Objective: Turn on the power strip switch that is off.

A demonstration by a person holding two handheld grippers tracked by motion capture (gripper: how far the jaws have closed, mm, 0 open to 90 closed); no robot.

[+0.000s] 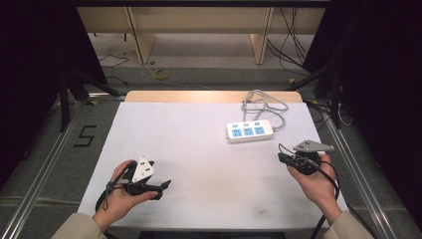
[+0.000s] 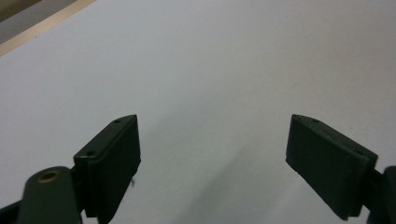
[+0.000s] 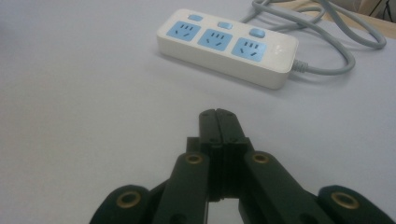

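While left tongs [image 2: 212, 158] gape and right tongs [image 3: 217, 122] clench empty, one three-socket power strip [image 1: 249, 131] rests beyond.

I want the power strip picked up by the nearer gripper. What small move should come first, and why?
Probably open the right gripper first. Its jaws are pressed shut with nothing between them, and the power strip lies untouched on the white table just ahead of it. The left gripper is open but farther away.
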